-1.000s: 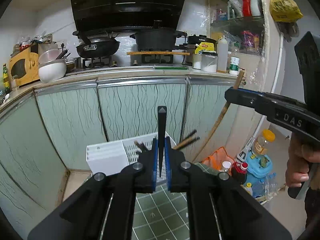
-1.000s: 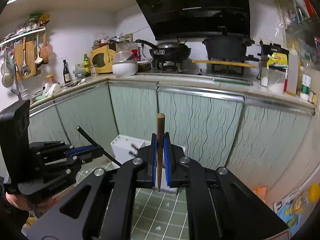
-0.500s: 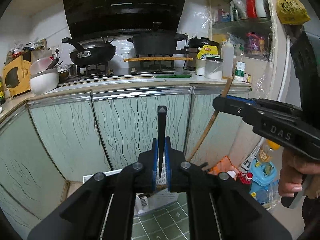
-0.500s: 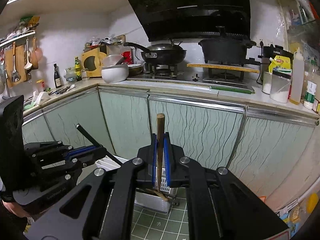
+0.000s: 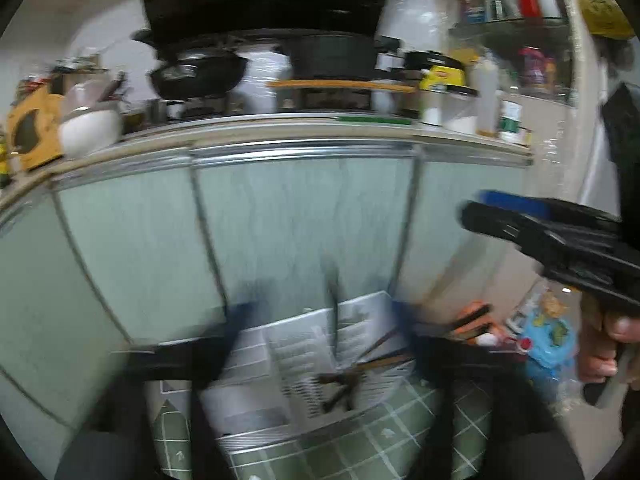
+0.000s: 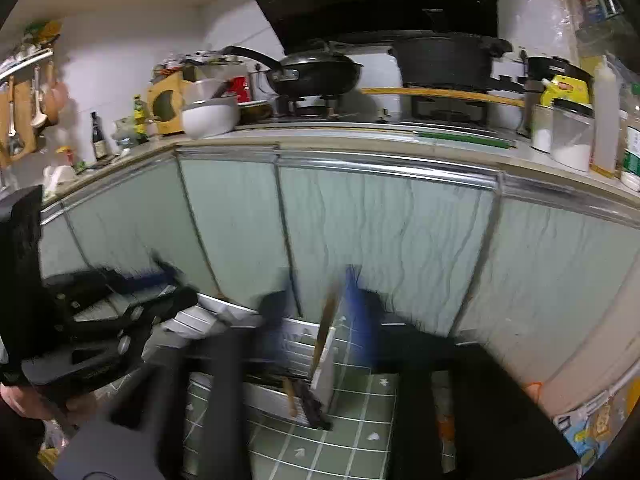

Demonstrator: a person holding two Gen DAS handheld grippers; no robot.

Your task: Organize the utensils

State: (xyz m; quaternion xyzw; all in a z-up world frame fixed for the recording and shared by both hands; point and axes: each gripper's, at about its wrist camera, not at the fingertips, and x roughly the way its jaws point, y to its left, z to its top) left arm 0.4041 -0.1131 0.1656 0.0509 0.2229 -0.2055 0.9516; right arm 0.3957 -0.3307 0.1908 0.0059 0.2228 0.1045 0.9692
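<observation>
While both wrist views are smeared by motion blur, the main layout is readable. Left gripper (image 5: 320,320): its fingers stand wide apart, blue pads at either side of the frame's lower middle, with nothing between them. A thin dark chopstick (image 5: 334,300) shows as a blurred streak in the gap, over the white slotted utensil tray (image 5: 280,364); I cannot tell whether it touches the tray. More dark and wooden utensils (image 5: 352,372) lie crossed in the tray's right compartment.

Right gripper (image 6: 316,312): its fingers are likewise spread wide, blue pad (image 6: 356,304) visible on the right one. A wooden chopstick (image 6: 326,328) hangs tilted between them, apart from both pads, its lower end at the tray wall (image 6: 324,372). Contact with the tray is unclear from blur.

The tray sits on green tiled floor (image 6: 352,432), just in front of pale green cabinet doors (image 6: 380,232). On the counter above: a black wok (image 6: 316,74), a black pot (image 6: 448,62) and a white bowl (image 6: 210,116). The right gripper's body also shows in the left view, at right, held by a hand (image 5: 600,344).
</observation>
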